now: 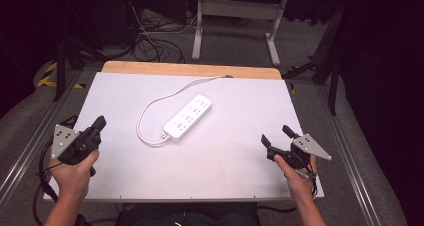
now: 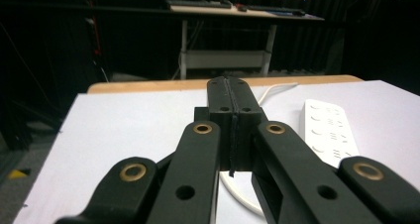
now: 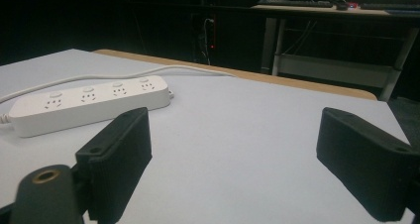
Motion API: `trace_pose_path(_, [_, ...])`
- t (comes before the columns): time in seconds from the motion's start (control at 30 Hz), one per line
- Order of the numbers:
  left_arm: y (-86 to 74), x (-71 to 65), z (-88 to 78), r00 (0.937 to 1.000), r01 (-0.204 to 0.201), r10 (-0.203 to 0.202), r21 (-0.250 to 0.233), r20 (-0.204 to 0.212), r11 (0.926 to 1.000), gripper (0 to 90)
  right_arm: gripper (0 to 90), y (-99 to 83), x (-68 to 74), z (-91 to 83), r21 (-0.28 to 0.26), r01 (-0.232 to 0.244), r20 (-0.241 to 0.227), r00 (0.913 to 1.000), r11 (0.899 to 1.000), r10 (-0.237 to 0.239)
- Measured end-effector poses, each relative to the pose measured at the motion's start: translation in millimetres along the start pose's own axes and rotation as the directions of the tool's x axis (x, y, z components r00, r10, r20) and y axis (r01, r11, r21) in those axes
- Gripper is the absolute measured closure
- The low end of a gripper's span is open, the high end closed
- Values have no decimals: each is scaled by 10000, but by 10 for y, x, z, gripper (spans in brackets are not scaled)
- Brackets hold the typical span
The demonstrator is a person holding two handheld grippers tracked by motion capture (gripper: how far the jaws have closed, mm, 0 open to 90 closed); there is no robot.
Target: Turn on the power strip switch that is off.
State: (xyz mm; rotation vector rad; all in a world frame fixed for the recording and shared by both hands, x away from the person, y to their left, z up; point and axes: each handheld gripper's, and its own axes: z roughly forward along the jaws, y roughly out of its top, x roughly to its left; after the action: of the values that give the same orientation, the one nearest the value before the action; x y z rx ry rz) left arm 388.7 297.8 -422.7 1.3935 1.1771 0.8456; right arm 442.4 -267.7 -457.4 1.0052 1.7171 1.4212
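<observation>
Approaching the power strip (image 1: 188, 117): left tool (image 1: 99, 123) is clenched empty; right tool (image 1: 276, 137) is released. Reopen before gripping its sides.

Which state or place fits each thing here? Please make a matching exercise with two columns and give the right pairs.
Things:
1. left gripper
2. right gripper
3. power strip
4. cable

States or places:
A. jaws wide apart, nothing between them
B. white, lies near the middle of the table
C. jaws pressed together, holding nothing
D. curves in a loop beside the strip

Pairs: 1-C, 2-A, 3-B, 4-D
</observation>
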Motion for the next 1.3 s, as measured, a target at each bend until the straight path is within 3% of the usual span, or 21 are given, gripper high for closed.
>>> trace_pose_path(0.07, [18,-3,6,9999,14,-15,75,129,10000,900,140,1,2,-6,-25,17,-57,10000,10000,-17])
trace_pose_path(0.2, [102,-43,89,9979,-600,583,594,297,9964,900,140,-9,-16,-7,24,-63,-42,10000,10000,63])
trace_pose_path(0.4, [176,-86,256,9968,-762,741,716,315,9945,900,140,-14,-27,-16,73,-142,52,9999,9999,141])
trace_pose_path(0.53, [265,-170,445,9919,-1176,1120,990,605,9881,900,142,-13,-21,1,119,-139,-35,9999,9998,140])
trace_pose_path(0.8, [432,-268,724,9872,-1488,1384,1459,792,9780,900,145,-8,-36,-5,192,-329,-20,9995,9993,330])
trace_pose_path(0.93, [547,-344,869,9824,-1809,1694,1747,787,9679,900,146,5,-36,-25,126,-348,49,9994,9993,348])
trace_pose_path(1.1, [579,-408,995,9782,-2024,1876,2079,891,9570,900,148,10,-22,-17,143,-253,-11,9997,9996,254])
trace_pose_path(1.13, [580,-452,1059,9738,-2217,2031,2289,1020,9479,900,148,11,-22,-14,187,-295,-47,9996,9994,296])
trace_pose_path(1.17, [582,-473,1090,9716,-2312,2116,2353,1057,9440,900,148,8,-30,-9,215,-241,-80,9997,9995,243])
trace_pose_path(1.2, [582,-473,1090,9716,-2312,2116,2353,1057,9440,900,148,8,-30,-9,215,-241,-80,9997,9995,243])
trace_pose_path(1.23, [588,-505,1149,9690,-2417,2199,2490,1125,9378,900,148,6,-32,3,251,-327,-81,9994,9992,329])
trace_pose_path(1.3, [591,-519,1176,9682,-2448,2219,2563,1151,9351,900,150,8,-32,18,236,-303,-100,9995,9993,306])
